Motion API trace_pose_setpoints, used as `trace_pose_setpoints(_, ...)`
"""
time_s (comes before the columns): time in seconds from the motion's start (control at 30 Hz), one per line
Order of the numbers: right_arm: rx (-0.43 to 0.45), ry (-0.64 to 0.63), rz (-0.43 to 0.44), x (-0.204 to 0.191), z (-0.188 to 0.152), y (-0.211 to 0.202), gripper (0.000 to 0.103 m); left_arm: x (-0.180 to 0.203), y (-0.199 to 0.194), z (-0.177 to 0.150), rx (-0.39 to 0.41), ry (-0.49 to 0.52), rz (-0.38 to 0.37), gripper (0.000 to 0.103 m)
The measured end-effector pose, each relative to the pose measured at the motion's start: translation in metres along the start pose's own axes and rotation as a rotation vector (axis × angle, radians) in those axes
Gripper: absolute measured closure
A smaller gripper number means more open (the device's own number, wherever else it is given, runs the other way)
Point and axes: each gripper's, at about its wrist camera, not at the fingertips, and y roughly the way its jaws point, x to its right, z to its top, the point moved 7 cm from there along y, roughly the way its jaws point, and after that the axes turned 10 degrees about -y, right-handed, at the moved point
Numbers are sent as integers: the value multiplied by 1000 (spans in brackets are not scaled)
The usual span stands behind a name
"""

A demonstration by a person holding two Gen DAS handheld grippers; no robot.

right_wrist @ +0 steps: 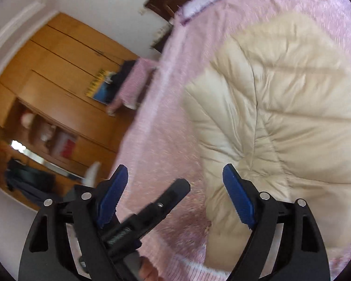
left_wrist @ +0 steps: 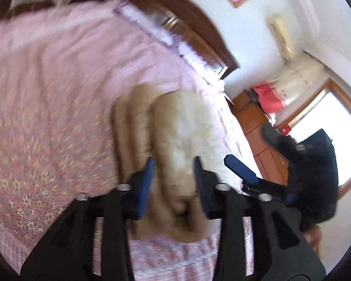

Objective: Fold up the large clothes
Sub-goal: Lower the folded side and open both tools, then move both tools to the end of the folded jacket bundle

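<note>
A cream quilted jacket (left_wrist: 175, 121) lies folded into a long bundle on the pink floral bedspread (left_wrist: 46, 107). My left gripper (left_wrist: 174, 159) hovers over its near end with the jaws apart; the jacket shows between the blue pads, which do not press on it. In the right wrist view the jacket (right_wrist: 280, 107) spreads wide to the right. My right gripper (right_wrist: 175, 166) stands wide open above the bedspread (right_wrist: 166, 107) at the jacket's left edge, holding nothing. One finger (right_wrist: 173, 193) of the left gripper crosses in front of it. A blue-padded finger (left_wrist: 239, 168) of the right gripper shows beside the left one.
A dark wooden headboard (left_wrist: 189, 23) ends the bed at the far side. A wooden wardrobe (right_wrist: 58, 65) with shelves stands past the bed's edge. A bright window (left_wrist: 327, 121) and a person's dark sleeve (left_wrist: 316, 175) are at the right.
</note>
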Motion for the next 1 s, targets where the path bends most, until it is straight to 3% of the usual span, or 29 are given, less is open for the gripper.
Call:
trace_pose_setpoints(0.07,62,-43,-30,12,11,-34,22,35,-6,5,25,65,24,54)
trace_pose_setpoints(0.13,115,-63,-105,36,19,-63,22,64,-1,8,28,104,61,36)
trace_pose_setpoints(0.2,161,-59,-165,59,22,-81,22,90,13,12,29,134,96,27)
trace_pose_setpoints(0.33,191,-10,-235,106,27,-92,22,122,69,27,12,190,225,27)
trace_pose_setpoints(0.4,205,6,-281,120,30,-91,22,119,95,37,36,190,344,27)
trace_pose_setpoints(0.47,224,23,-335,136,34,-88,22,111,109,42,39,175,394,27)
trace_pose_setpoints(0.53,194,3,-391,141,36,-77,32,94,121,46,39,149,424,27)
trace_pose_setpoints(0.7,139,-139,-502,133,35,-36,41,57,135,41,16,159,445,27)
trace_pose_setpoints(1.0,73,-281,-583,129,8,9,41,13,147,35,-11,125,405,29)
